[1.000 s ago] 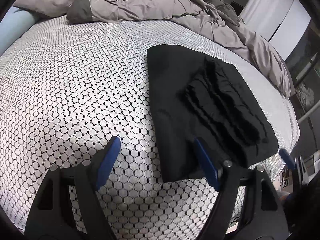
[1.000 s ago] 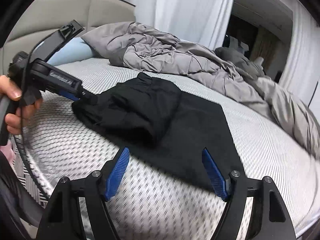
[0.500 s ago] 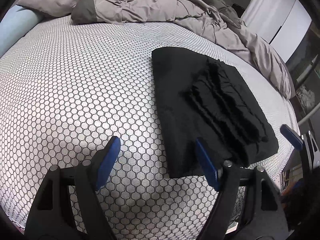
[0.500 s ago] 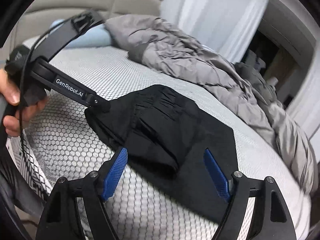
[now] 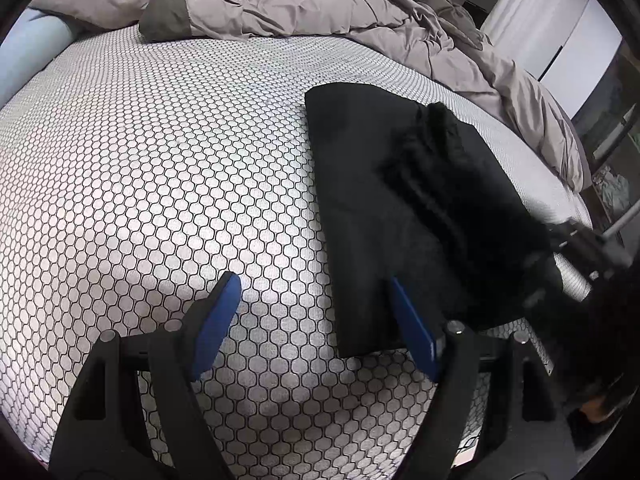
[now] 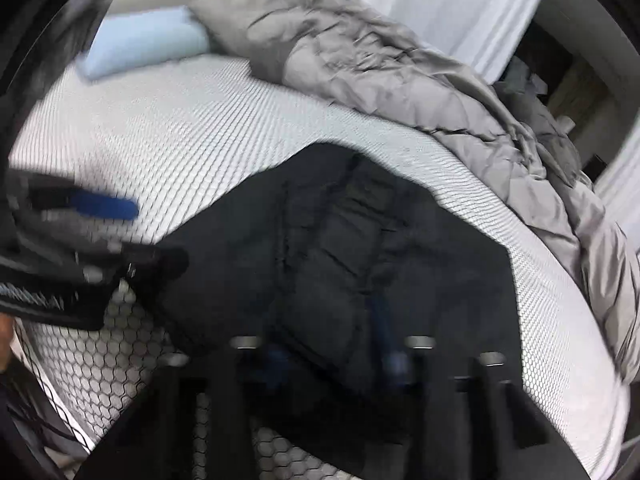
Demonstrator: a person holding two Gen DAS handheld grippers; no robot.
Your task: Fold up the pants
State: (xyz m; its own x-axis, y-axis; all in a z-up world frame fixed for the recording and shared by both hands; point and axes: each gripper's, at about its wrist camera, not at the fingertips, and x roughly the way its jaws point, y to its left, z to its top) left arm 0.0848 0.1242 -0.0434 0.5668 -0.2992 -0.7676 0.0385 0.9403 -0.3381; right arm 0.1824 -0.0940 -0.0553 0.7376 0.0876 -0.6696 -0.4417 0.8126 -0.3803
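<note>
Closest to me, my right gripper point(image 6: 332, 356) is closing, blue pads blurred, with the near edge of the black pants point(image 6: 344, 248) bunched between them, though I can't tell whether they've bitten yet. My left gripper point(image 5: 316, 320) hangs spread wide over the honeycomb-patterned mattress point(image 5: 160, 160), gripping nothing, its right finger over the pants' near corner. The pants lie folded on the bed's near right side. Beyond them sprawls the crumpled grey duvet point(image 5: 300, 4), and a pale blue pillow point(image 6: 144, 46).
</note>
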